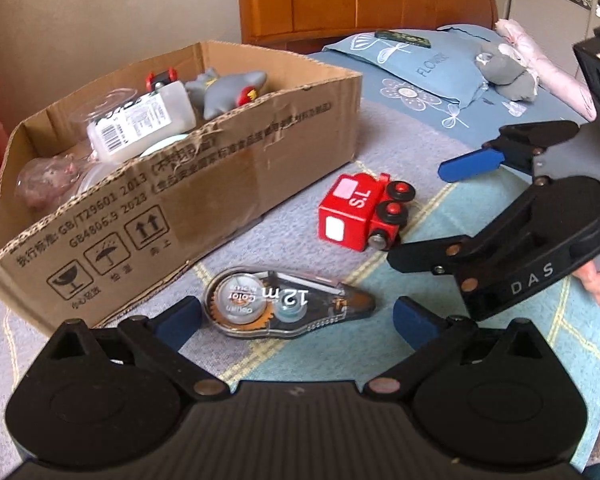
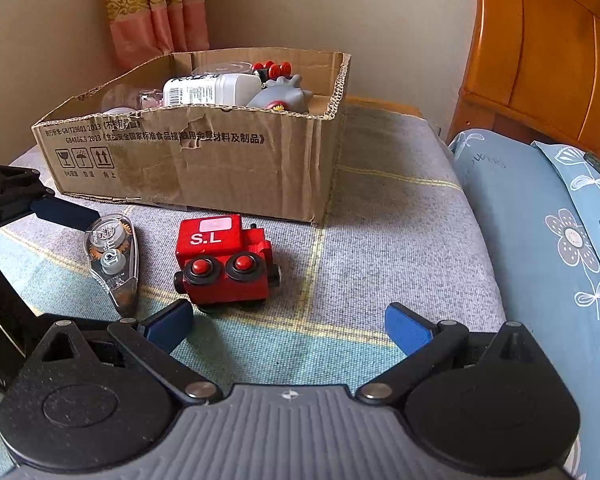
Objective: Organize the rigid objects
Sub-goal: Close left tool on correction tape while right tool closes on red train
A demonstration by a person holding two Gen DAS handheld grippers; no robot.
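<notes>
Now | left gripper (image 1: 296, 316) jaws spread around correction tape (image 1: 288, 302) | right gripper (image 2: 288, 326) jaws spread behind toy train (image 2: 224, 262)

The box's (image 1: 204, 184) contents are half hidden by its wall. The tape's (image 1: 288, 302) small label print is unreadable. The train's (image 2: 224, 260) far wheels are hidden.

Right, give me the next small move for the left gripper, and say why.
Probably ease the left gripper forward and close on the correction tape. Its blue fingers stand open on either side of the tape, which lies loose on the blanket outside the cardboard box.
</notes>
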